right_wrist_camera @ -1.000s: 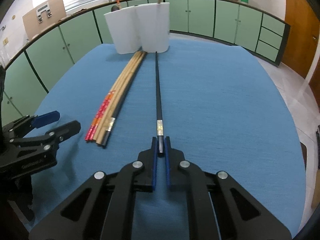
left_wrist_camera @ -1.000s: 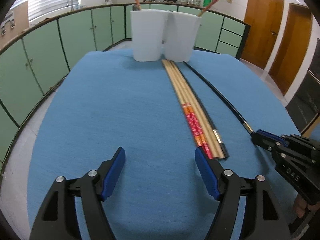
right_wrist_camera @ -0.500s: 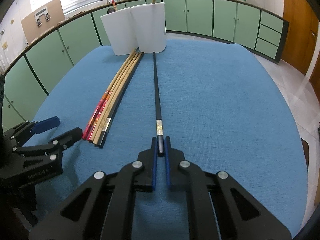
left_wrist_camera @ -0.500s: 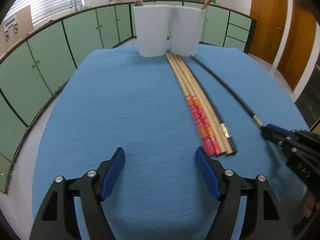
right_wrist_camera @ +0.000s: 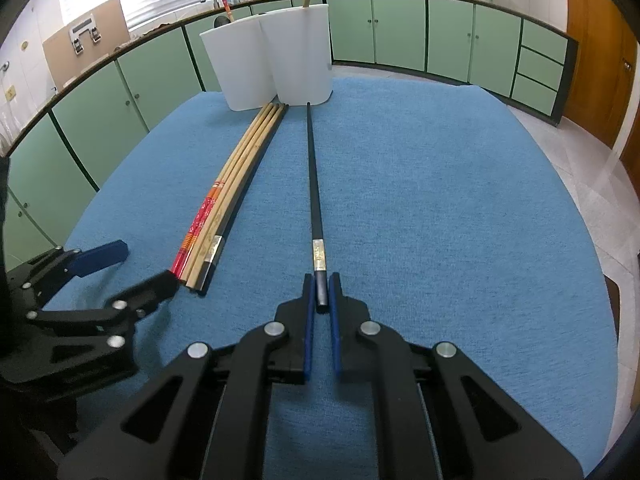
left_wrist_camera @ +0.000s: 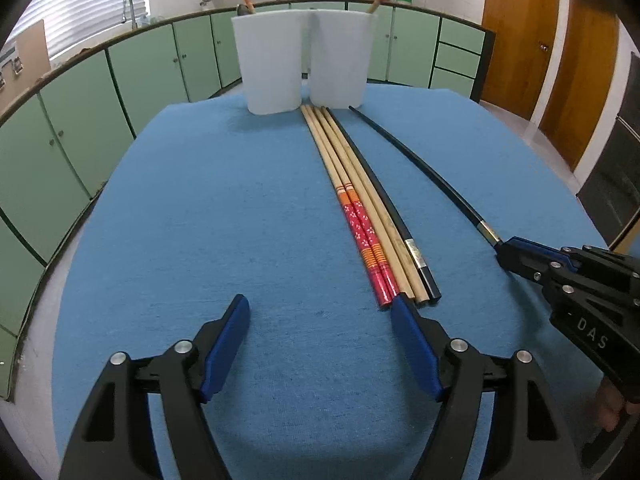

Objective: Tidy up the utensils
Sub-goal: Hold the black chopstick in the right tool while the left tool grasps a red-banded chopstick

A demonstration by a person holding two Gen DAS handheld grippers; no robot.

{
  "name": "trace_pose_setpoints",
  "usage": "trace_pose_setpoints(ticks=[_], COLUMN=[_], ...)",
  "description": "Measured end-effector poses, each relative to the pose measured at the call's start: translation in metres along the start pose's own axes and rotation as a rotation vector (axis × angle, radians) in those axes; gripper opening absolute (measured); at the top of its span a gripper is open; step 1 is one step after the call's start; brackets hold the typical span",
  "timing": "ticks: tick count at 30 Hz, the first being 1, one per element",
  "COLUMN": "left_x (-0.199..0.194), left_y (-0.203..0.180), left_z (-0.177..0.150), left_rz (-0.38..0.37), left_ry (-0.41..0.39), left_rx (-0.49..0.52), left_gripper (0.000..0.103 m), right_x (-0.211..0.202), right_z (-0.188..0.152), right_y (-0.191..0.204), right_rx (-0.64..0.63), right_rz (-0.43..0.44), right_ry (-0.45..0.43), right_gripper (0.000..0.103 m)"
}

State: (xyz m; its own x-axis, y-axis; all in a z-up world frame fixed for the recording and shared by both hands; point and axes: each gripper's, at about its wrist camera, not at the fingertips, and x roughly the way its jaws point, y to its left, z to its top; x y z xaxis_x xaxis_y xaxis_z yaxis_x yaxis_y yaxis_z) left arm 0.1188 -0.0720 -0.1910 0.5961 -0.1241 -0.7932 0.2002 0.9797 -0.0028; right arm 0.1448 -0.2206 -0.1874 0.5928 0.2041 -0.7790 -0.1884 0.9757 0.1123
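Observation:
My right gripper (right_wrist_camera: 321,288) is shut on the near end of a long black chopstick (right_wrist_camera: 312,184) that lies on the blue cloth and points toward two white holders (right_wrist_camera: 276,64). That black chopstick (left_wrist_camera: 424,168) and the right gripper (left_wrist_camera: 505,251) also show in the left wrist view. A bundle of chopsticks (left_wrist_camera: 360,208), red-patterned, plain wooden and one black, lies beside it. My left gripper (left_wrist_camera: 320,320) stands open just short of the bundle's near ends, nothing between its fingers. Each white holder (left_wrist_camera: 304,68) has one chopstick standing in it.
The blue cloth (left_wrist_camera: 200,220) covers a rounded table with edges close on both sides. Green kitchen cabinets (right_wrist_camera: 400,28) ring the room, wooden doors (left_wrist_camera: 520,40) at the right. The left gripper (right_wrist_camera: 120,268) sits low at the left in the right wrist view.
The left wrist view has shifted so the bundle's near ends now lie close to the left gripper's right finger. The right gripper keeps its grip on the black chopstick.

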Motion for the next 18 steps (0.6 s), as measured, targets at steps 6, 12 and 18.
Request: trace_pose_setpoints(ticks=[6,12,18], left_x=[-0.005,-0.01,-0.005], left_y=[0.022,0.025,0.01], left_z=[-0.003,-0.003,-0.001], left_rz=[0.058,0.045,0.02], left_ry=[0.001,0.001,-0.004], left_rx=[-0.053,-0.078,-0.053], left_gripper=[0.073,0.072,0.072], right_x=[0.0,0.0,-0.002], right_z=[0.0,-0.001,-0.002], right_y=[0.001,0.001,-0.001], right_rx=[0.003,0.006,-0.017], right_rz=[0.003,0.008,0.032], right_ry=[0.0,-0.001,0.004], right_gripper=[0.007,0.008,0.009])
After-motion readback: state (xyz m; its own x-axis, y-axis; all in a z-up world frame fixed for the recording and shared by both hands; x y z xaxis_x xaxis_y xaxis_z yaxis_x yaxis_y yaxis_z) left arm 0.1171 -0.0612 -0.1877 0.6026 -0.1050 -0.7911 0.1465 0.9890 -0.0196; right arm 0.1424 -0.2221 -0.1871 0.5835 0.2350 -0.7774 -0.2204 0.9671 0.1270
